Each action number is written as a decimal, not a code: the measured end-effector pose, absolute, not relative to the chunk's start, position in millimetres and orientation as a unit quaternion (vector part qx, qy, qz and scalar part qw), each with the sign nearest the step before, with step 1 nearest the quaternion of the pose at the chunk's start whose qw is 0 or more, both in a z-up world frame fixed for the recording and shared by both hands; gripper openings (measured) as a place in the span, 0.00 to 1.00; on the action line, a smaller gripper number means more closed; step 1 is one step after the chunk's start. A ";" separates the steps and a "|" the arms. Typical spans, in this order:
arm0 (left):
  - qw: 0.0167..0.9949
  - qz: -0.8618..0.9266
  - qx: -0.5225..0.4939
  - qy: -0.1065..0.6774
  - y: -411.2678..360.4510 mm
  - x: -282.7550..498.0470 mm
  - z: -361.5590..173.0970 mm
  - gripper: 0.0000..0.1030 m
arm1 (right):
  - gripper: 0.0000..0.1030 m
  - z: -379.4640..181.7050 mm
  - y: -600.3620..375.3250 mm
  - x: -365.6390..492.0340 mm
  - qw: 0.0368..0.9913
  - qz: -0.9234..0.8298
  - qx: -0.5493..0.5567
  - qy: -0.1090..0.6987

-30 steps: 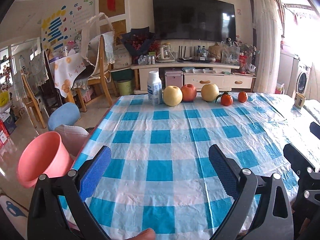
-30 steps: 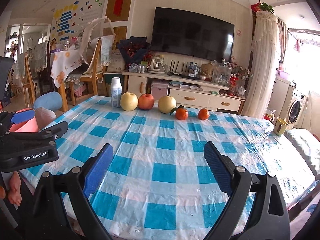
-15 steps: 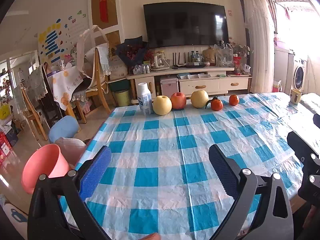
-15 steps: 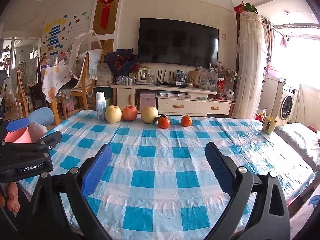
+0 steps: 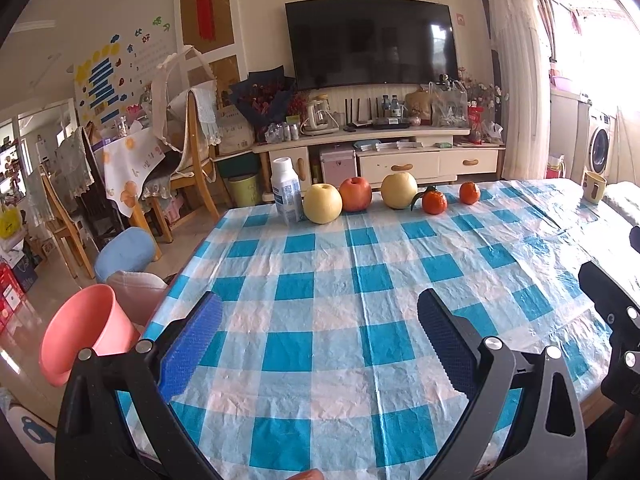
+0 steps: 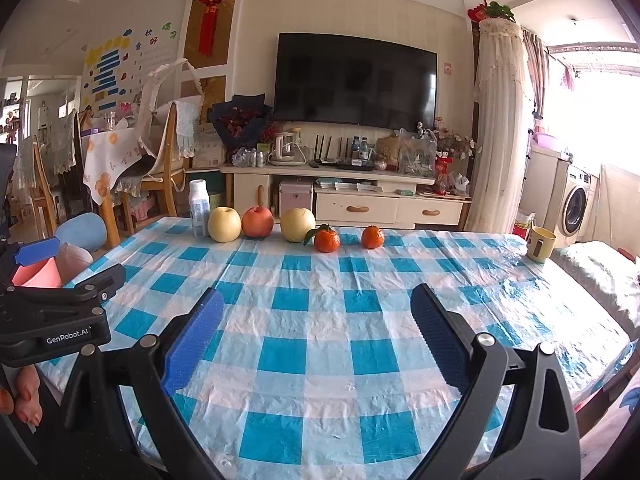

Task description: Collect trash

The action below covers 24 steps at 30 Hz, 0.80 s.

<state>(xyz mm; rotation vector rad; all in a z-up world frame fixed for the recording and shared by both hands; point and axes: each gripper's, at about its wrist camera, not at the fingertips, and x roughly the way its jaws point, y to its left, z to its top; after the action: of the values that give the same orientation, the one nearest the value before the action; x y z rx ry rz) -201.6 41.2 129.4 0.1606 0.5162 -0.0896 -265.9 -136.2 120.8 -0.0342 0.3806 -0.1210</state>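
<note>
Along the far edge of the blue-and-white checked tablecloth (image 5: 328,320) stands a white plastic bottle (image 5: 286,190) beside a fruit row; left gripper (image 5: 320,340) and right gripper (image 6: 316,336) hover with jaws spread, empty.

Open checked tablecloth (image 5: 320,320) runs bare from both spread grippers, left gripper (image 5: 320,344) and right gripper (image 6: 316,336), up to the far edge, passable across its full width. Obstacles, far edge, one row: white bottle (image 5: 286,190) upright, touching or just beside a yellow pear (image 5: 322,209), then red apple (image 5: 355,193), second pear (image 5: 399,190), two tangerines (image 5: 435,201) with a gap between them. Off the table's left side: pink bin (image 5: 82,332) and stools (image 5: 125,252); yellow mug (image 6: 540,243) alone at the far right edge.
</note>
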 end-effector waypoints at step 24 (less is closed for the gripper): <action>0.933 -0.054 0.048 0.352 34.4 -119.8 65.2 0.94 | 0.93 80.5 -156.8 -177.5 0.954 -0.035 0.026 0.298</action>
<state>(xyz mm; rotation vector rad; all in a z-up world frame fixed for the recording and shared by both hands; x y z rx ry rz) -119.8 34.4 65.2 0.0985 0.7207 -0.1107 -177.5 -156.8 80.5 0.0524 0.6047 -0.0702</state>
